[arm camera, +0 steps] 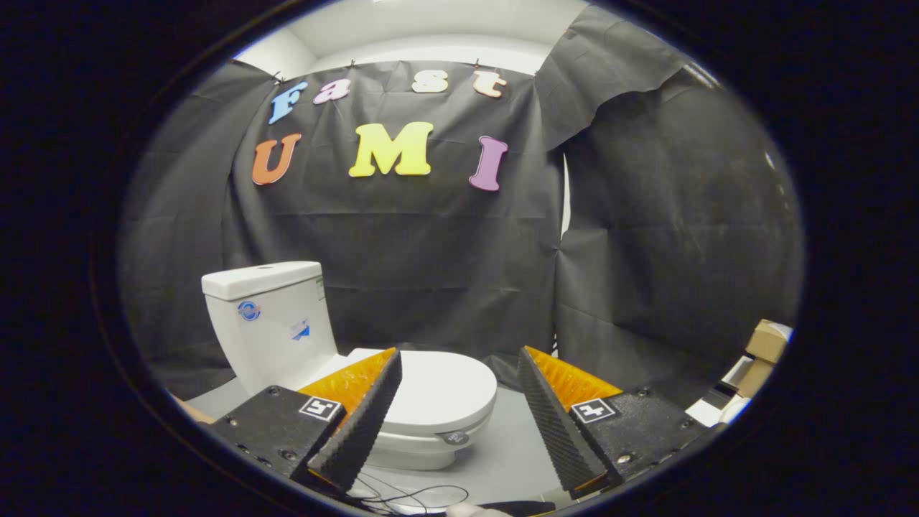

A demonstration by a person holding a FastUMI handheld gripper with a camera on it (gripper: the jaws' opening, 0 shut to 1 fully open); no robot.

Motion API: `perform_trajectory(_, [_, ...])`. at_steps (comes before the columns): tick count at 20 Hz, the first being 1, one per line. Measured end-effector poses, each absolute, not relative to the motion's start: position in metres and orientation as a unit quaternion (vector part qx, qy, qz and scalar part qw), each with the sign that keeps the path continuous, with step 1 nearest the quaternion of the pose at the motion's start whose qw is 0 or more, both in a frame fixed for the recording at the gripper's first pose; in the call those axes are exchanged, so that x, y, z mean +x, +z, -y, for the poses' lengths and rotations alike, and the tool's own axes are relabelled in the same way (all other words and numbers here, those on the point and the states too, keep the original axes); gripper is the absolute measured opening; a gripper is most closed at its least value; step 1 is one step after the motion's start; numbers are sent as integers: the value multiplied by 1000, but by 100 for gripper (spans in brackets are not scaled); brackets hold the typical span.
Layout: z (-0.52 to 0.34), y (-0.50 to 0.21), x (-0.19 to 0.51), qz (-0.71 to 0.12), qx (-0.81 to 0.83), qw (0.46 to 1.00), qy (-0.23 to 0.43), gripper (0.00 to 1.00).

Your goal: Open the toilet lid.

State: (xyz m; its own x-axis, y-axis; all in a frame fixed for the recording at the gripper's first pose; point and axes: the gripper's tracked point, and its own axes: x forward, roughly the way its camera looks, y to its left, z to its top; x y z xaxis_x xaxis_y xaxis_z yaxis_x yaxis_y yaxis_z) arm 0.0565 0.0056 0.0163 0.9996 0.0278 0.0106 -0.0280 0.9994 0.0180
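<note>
Nearest the camera are the two fingers [373, 409] of the gripper [459, 362], spread wide apart with nothing between their ribbed inner faces; each finger carries a small square marker on its upper block. Just below them, thin dark cables [413, 497] loop over the grey floor [513, 445].

The toilet [323, 359] stands on that floor just ahead of the fingers, off toward the left finger. Its long axis runs from the tank [269, 323] at the far left down to the rounded front of the bowl, which points toward the gap between the fingers and slightly right. The toilet lid [441, 391] lies flat and closed over the seat. The left finger overlaps the lid's near-left part in the view, though whether it touches cannot be told; the right finger stands well apart from the toilet, over bare floor.

The toilet is glossy white, with a squared tank cover, a round blue sticker and another small label on the tank's side, and a small dark tag at the front rim of the bowl beneath the lid. The lid is a smooth oval.

Black cloth [445, 273] hangs behind it as the booth's wall, and cardboard boxes [764, 345] sit beyond the right finger at the far right.
</note>
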Motion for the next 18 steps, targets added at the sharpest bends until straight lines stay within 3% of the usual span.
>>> perform_trajectory(8, [8,15,133,-2,69,997,35,100])
perform_trajectory(18, [37,-119,217,-113,194,974,41,100])
